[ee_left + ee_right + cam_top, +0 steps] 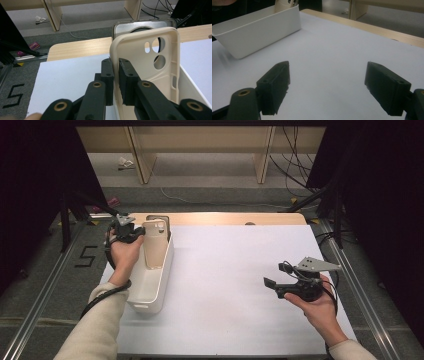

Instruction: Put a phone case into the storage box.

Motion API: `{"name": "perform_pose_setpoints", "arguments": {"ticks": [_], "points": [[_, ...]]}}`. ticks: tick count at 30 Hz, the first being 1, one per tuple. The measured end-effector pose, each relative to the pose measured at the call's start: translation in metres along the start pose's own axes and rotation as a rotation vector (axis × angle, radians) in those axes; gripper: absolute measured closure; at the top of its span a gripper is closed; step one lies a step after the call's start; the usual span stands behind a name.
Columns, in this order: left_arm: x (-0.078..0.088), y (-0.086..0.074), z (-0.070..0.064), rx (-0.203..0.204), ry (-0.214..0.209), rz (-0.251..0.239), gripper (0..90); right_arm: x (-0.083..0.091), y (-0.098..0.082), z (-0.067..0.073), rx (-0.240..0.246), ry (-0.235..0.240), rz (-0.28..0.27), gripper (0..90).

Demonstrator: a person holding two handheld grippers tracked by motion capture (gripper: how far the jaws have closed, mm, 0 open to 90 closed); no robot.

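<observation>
We judge the beige phone case [147, 65], upright in the white bin [155, 285] at upper left of the high view, light and bendy, best pinched on its side wall where the left gripper [116, 72] clamps it; the right gripper [327, 87] gapes empty.

Two phone cases stand in the bin: one beige phone case [147, 62] in front and one grey phone case [130, 26] behind it. There is one white bin [152, 290], and two grippers are counted: left gripper [115, 75], right gripper [325, 87].
</observation>
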State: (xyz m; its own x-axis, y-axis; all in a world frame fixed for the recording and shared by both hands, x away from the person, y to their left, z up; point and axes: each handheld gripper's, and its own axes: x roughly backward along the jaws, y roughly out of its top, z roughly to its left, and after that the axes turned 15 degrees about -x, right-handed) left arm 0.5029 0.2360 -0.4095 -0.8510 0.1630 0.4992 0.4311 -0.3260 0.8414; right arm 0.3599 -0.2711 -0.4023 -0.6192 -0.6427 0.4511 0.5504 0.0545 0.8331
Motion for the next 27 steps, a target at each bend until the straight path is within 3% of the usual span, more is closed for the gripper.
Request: {"name": "perform_pose_setpoints", "arguments": {"ticks": [27], "points": [[-0.0100,0.0050,-0.0004,-0.082,-0.003,0.040,81.3,-0.0006,-0.0002,0.0002,-0.002,0.003,0.005,21.3]]}}
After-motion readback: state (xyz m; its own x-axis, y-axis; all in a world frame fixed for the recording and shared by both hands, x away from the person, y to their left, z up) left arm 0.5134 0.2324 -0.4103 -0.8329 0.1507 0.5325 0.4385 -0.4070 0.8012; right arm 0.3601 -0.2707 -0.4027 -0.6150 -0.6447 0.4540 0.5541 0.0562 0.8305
